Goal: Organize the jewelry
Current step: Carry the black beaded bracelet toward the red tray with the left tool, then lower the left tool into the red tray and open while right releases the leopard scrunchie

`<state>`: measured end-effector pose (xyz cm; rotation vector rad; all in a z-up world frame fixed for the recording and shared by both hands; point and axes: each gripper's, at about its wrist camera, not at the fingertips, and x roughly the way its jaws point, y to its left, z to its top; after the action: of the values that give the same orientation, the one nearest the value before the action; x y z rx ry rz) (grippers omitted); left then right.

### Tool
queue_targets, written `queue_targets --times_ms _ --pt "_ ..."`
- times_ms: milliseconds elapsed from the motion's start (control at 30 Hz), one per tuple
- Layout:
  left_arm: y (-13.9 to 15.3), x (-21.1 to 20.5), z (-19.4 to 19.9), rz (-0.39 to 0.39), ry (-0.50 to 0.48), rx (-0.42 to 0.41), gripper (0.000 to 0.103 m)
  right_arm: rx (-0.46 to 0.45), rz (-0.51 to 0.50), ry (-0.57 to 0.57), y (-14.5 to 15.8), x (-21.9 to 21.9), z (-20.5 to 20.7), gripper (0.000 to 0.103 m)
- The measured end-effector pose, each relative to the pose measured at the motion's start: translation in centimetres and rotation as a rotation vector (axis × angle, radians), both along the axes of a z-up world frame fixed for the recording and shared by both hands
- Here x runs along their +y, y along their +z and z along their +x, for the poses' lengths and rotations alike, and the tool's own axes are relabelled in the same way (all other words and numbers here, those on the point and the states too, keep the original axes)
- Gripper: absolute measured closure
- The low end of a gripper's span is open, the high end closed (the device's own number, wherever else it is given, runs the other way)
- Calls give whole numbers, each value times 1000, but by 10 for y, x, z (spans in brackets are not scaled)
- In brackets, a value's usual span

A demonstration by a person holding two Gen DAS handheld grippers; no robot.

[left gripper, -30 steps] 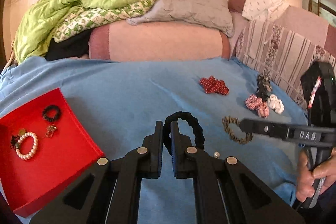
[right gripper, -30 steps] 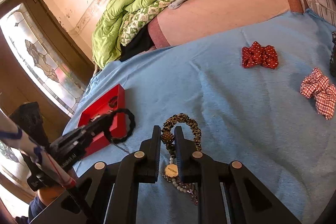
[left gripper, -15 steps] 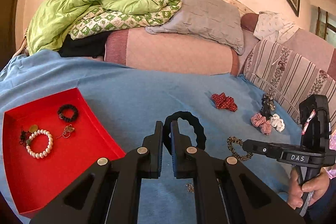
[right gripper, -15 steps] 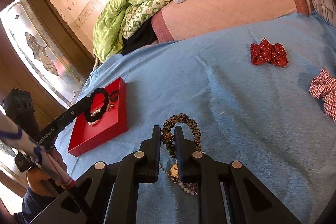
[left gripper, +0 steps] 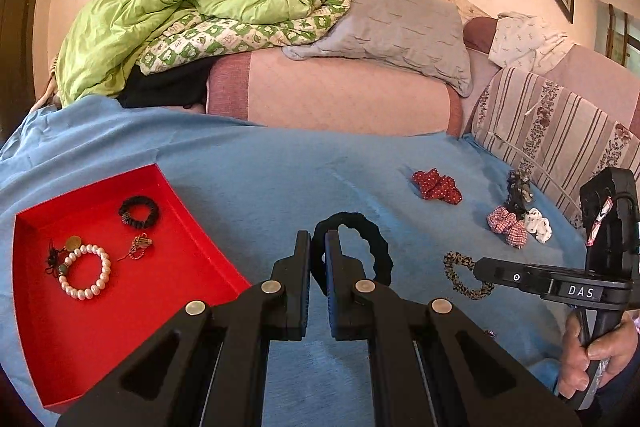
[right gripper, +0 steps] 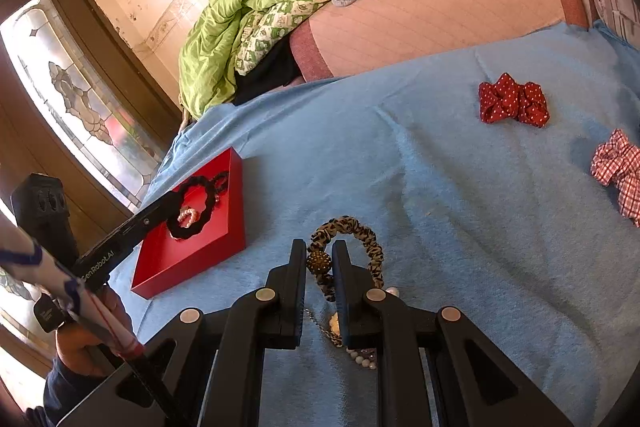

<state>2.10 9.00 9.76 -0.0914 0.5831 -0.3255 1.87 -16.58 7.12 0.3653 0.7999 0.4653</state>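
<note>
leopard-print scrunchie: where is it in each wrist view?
Left wrist: leopard-print scrunchie sits right of centre, at the right gripper tip.
Right wrist: bottom centre, its bead between the jaws.
Shared landmark: red tray.

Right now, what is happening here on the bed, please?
A person is sorting hair ties and jewelry into a red tray on a blue blanket. The left gripper is shut on a black hair tie and holds it near the tray, which already contains a pearl bracelet and a few other pieces. The right gripper is shut on a leopard hair tie. Red bows and other ties are not yet sorted.
</note>
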Motion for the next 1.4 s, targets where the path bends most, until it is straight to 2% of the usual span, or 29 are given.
queue_targets --times_ms 233,467,767,1000,1167,1400 --pt "1 12 -3 -7 22 2 96 11 24 16 1 9 -1 89" --pt "2 41 -5 -28 69 5 96 19 25 52 6 36 1 89" --pt "0 100 -8 -54 172 23 96 6 43 151 23 104 13 89" --pt "-8 166 0 -85 309 58 96 1 40 230 35 165 36 89" --pt "-19 203 10 -123 387 100 96 41 38 263 30 197 56 89" --pt "-26 218 19 -134 427 134 96 75 -22 285 12 238 78 89"
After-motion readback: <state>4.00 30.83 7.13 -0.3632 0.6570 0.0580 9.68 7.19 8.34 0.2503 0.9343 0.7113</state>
